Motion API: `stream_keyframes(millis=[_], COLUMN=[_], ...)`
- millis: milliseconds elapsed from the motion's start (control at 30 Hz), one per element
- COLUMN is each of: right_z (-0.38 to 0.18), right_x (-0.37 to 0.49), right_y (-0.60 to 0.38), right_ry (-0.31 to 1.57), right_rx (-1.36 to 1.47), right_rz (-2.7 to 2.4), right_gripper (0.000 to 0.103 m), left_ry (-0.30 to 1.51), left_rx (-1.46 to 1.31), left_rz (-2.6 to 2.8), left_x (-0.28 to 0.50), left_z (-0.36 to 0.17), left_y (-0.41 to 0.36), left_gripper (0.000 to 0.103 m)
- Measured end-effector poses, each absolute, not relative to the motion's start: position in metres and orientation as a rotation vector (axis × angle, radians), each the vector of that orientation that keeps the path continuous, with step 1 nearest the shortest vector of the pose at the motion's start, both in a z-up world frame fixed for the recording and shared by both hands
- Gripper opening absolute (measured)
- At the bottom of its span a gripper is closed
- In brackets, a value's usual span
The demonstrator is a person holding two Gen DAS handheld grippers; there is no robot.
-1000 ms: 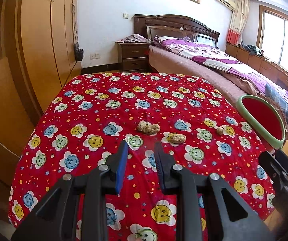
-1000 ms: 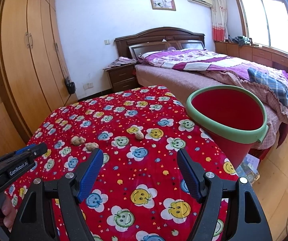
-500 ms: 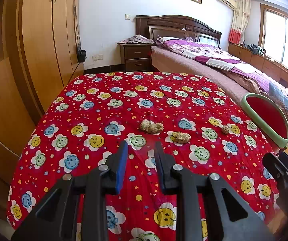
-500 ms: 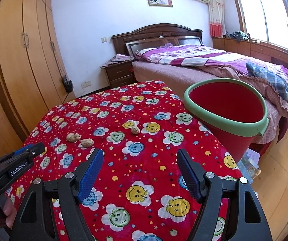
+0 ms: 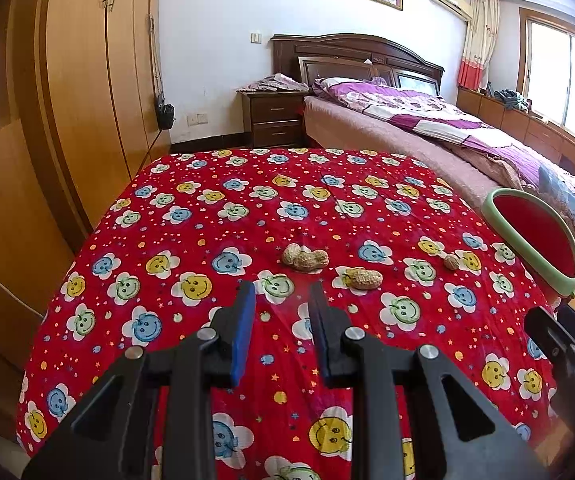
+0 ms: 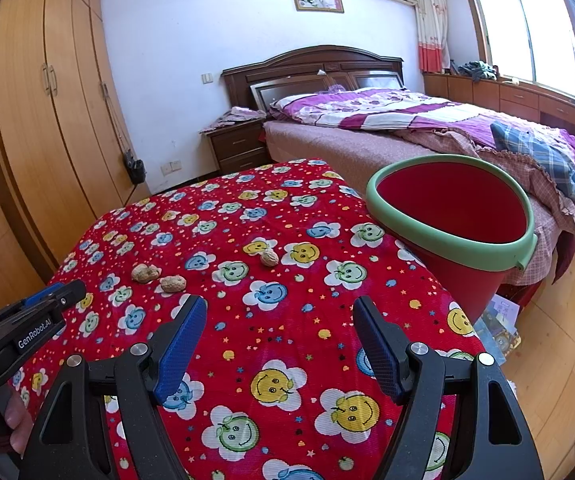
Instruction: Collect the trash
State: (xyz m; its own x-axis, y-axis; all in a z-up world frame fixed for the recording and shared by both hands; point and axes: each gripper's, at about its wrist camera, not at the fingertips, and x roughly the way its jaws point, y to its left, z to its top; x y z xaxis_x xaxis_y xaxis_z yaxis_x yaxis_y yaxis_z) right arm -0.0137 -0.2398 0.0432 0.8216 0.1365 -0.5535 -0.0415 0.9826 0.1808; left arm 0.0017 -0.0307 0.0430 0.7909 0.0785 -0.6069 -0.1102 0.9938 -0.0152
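Lying on the red cloth [image 5: 191, 216], all visible trash is out of the bucket [image 6: 453, 216]: a pair of touching peanut shells [image 5: 305, 258] just ahead of the left tongs [image 5: 281, 304], one shell [image 5: 363, 278] ahead and slightly right of them, and a small shell [image 6: 269, 258] ahead of the right tongs [image 6: 279, 312], toward the bucket. Bucket stands off the cloth's edge, ahead-right of the right tongs; its visible inside shows no shells, bottom hidden. Left tongs narrowly parted, holding nothing. Right tongs spread wide, empty. Judgement: four shells left to collect.
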Motion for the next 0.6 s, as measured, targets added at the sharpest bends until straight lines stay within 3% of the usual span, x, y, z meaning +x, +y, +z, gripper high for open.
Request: stream_keyframes(millis=[600], right_z=[0.0430], right_x=[-0.0133], right_y=[-0.2391], right_ry=[0.600], right_rx=[0.163], right_rz=[0.095], right_gripper=[0.077], left_ry=[0.649], left_rx=[-0.052], left_rz=[0.103], left_x=[0.0020], left_z=[0.0439], left_y=[-0.0294], left_gripper=[0.027])
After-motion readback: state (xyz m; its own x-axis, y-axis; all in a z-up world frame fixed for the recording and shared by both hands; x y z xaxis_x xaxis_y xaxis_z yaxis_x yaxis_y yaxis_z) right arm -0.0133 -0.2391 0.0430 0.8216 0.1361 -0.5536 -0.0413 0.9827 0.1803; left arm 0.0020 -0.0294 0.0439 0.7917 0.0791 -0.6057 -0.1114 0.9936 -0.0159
